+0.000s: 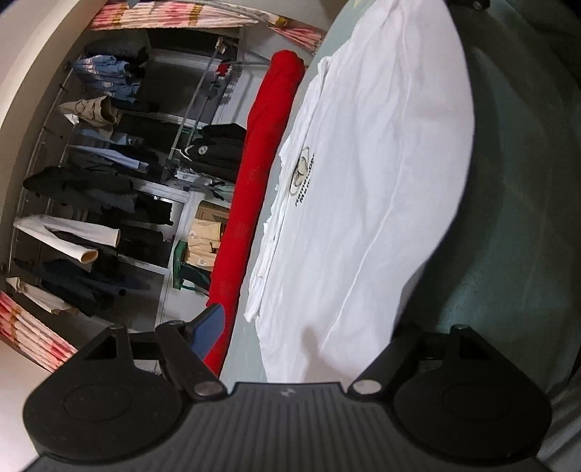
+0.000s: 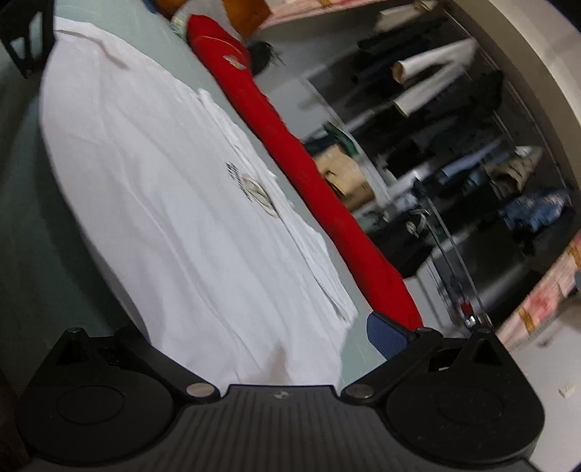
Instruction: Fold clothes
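Jaws wide; only right view shows orange box [image 2: 247, 14] beyond shirt [image 2: 181, 218].

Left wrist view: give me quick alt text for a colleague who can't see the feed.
A white T-shirt with a small printed logo lies spread on a pale green surface, between the wide-open fingers of the left gripper. A long red fabric roll lies beside it; racks of hanging clothes stand behind.

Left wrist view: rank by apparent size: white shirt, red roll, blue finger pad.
1. white shirt, fills most of the view
2. red roll, long and narrow beside the shirt
3. blue finger pad, smallest despite sitting closest to the camera
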